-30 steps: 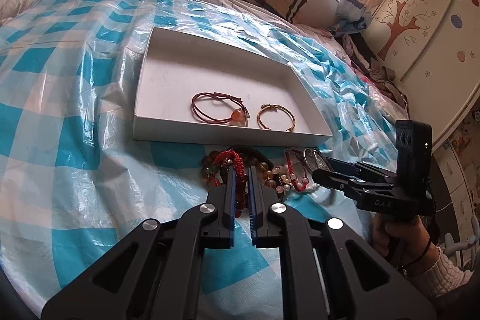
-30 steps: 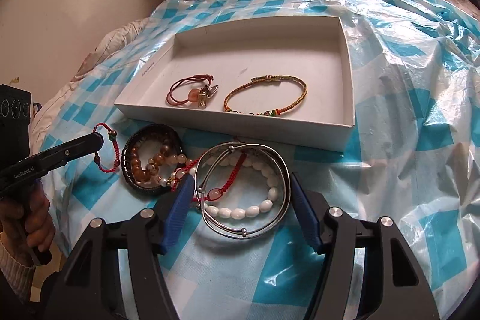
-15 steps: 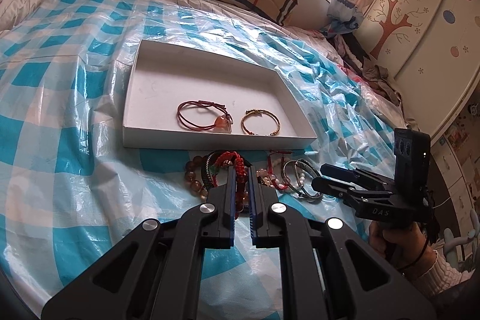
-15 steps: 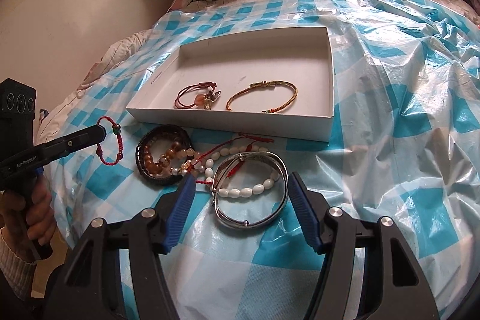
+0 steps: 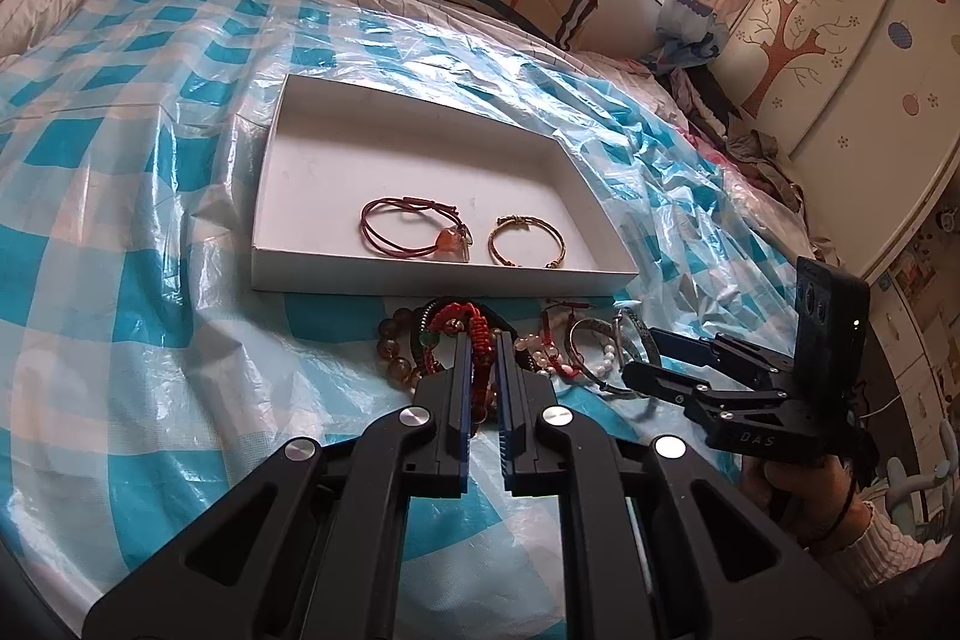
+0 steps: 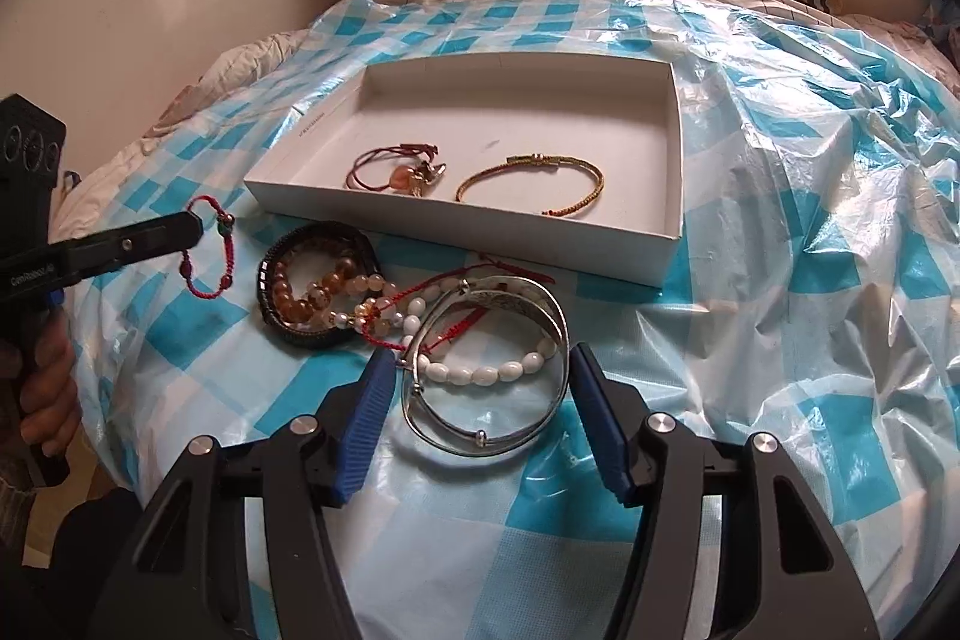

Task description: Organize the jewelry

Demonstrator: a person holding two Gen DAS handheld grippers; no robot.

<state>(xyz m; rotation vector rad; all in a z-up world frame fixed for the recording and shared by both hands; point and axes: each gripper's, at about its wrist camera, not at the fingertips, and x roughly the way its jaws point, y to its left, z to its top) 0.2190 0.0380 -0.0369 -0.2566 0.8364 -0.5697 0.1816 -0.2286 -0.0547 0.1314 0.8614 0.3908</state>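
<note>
Left wrist view: the left gripper point(image 5: 482, 358) has its two fingers drawn close together on a red braided cord bracelet point(image 5: 477, 334), which stands between the blue pads and rises just past the fingertips. Beyond it, on the blue-and-white checked plastic sheet point(image 5: 150, 316) over the bed, lies a heap of bead bracelets point(image 5: 399, 358), near the front wall of the white cardboard box point(image 5: 420, 274). The box holds a dark red cord bracelet with an orange stone point(image 5: 414, 235) and, beside it toward the right wall, a thin golden bangle point(image 5: 527, 244). The right gripper point(image 5: 651, 361) enters from the right edge, spread around silver bangles point(image 5: 606, 346).

Right wrist view: the right gripper point(image 6: 480, 382) is wide open, one finger on each side of the silver bangles point(image 6: 492, 400) and a white bead bracelet point(image 6: 486, 373), not touching them that I can tell. The left gripper point(image 6: 198, 226) holds the red cord bracelet point(image 6: 210, 250) hanging above the sheet point(image 6: 780, 280), left of the amber bead bracelets point(image 6: 318, 292). The box point(image 6: 480, 238) lies just behind the heap.
</note>
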